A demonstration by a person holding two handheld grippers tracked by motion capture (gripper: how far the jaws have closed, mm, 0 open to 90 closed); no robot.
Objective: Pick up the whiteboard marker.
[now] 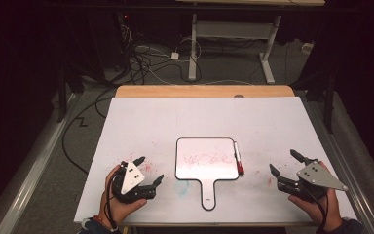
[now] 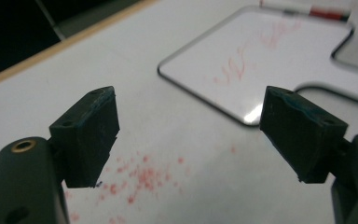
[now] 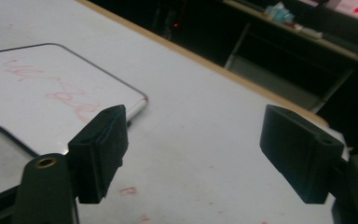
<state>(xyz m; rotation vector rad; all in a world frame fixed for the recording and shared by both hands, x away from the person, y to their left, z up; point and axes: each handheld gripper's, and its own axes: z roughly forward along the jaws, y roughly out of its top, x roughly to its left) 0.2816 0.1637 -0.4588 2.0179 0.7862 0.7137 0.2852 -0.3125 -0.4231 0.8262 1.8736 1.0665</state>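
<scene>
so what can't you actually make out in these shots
- Red scribble on the whiteboard: too small in the high view, blurred in both gripper views, unreadable.
- Marker: cut off by the top edge in the left gripper view; its tip too small in the high view.
- Room beyond the table: too dark.

whiteboards: we count one small whiteboard (image 1: 207,158) with a handle, near the middle of the worktop's front edge
markers: we count one marker (image 1: 237,159), just beside the whiteboard's right edge
grippers: we count two, the left gripper (image 1: 148,170) by the worktop's front left corner and the right gripper (image 1: 285,163) by its front right corner
worktops: we count one white worktop (image 1: 199,114)
</scene>
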